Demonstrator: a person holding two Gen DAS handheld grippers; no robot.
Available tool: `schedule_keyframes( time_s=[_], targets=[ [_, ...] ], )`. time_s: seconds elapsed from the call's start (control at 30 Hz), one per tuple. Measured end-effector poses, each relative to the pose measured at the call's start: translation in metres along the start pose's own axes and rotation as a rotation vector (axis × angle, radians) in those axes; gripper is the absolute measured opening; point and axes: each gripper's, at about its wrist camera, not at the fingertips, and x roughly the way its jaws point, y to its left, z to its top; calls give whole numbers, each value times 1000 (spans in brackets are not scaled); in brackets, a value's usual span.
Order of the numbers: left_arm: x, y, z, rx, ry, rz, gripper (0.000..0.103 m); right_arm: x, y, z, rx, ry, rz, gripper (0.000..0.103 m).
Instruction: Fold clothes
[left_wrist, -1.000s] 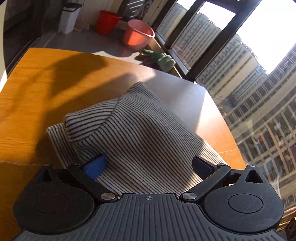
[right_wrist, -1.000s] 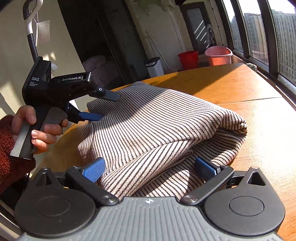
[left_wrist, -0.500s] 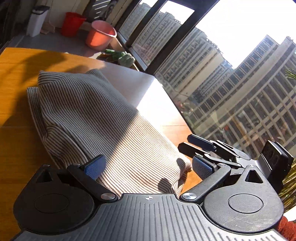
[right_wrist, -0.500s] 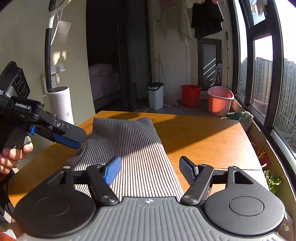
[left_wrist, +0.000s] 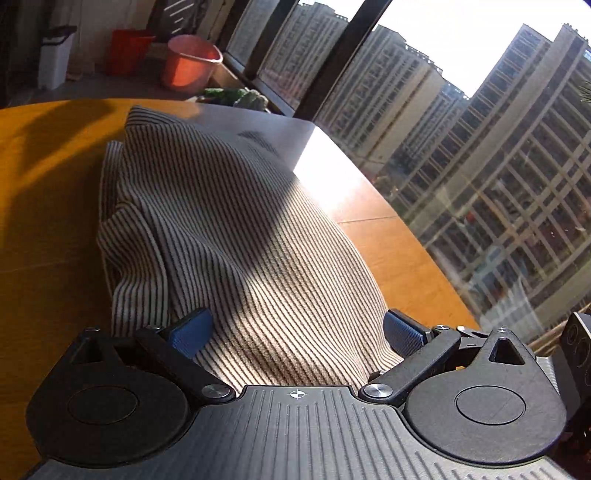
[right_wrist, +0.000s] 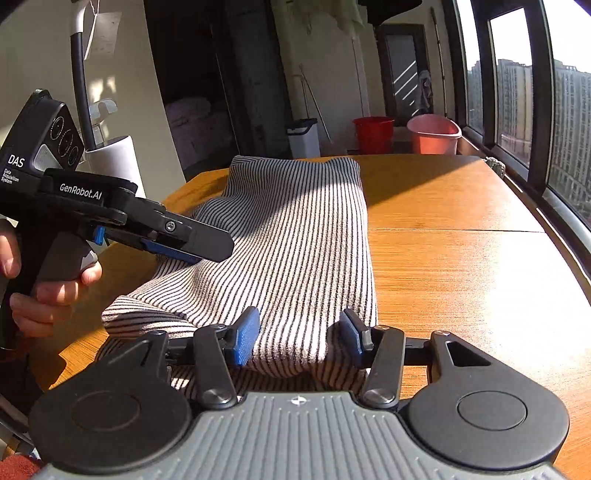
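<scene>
Right claw (right_wrist: 297, 338) half-narrowed over the near end of the striped sweater (right_wrist: 295, 229); left claw (left_wrist: 295, 334) spread wide over the same sweater.

Its jaws have just been closing in from full width, then easing back a little. The sweater's near end sits between the blue pads, with no clear pinch on it. The left claw, gripped in a hand (right_wrist: 48, 291), is at the sweater's left side, with cloth humped between its wide-apart pads. The sweater lies folded into a long strip on the wooden table (right_wrist: 461, 258). It runs from the near edge towards the far edge, well apart from the window-side edge.
</scene>
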Motion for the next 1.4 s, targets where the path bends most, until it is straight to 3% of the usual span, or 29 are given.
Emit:
schedule_keyframes(
  time_s=[0.03,0.1,0.17,0.23,0.37,0.43,0.47,0.5,0.67,0.83,1.03,1.1,1.3,1.4],
  targets=[
    [1,-1,1,-5,1,2,102,-1,4,-2,-18,-2,-3,56],
    [-1,-4,0,-6,0,14,102,-2,5,-1,-37,9,-30,79],
    [-12,-9,-6,0,-12,40,102,-8,-3,6,-14,11,-33,87],
    [-26,-7,-12,18,-39,39,102,-16,-12,14,11,13,-34,87],
    [-31,-3,-28,17,-38,14,101,-29,3,23,-67,-45,-6,70],
    [-27,-1,-40,15,-8,36,95,-17,15,17,-112,11,25,69],
    [-25,-1,-45,23,-9,52,95,-6,20,10,-145,70,22,69],
    [-24,-2,-50,37,-13,64,95,-1,23,2,-165,82,19,75],
    [-28,-13,-56,89,-15,99,95,-4,34,-5,-276,97,-32,80],
    [-31,-14,-59,69,-18,98,96,-24,53,3,-430,9,-21,80],
    [-36,-11,-61,55,-22,90,96,-14,86,1,-546,-4,62,81],
    [-39,-8,-61,39,-27,81,96,-8,90,3,-529,10,87,81],
    [-55,14,-62,-93,-57,3,97,-8,47,55,-282,51,266,81],
    [-68,25,-52,-160,-118,-34,96,9,45,73,-368,44,227,81]
  ],
)
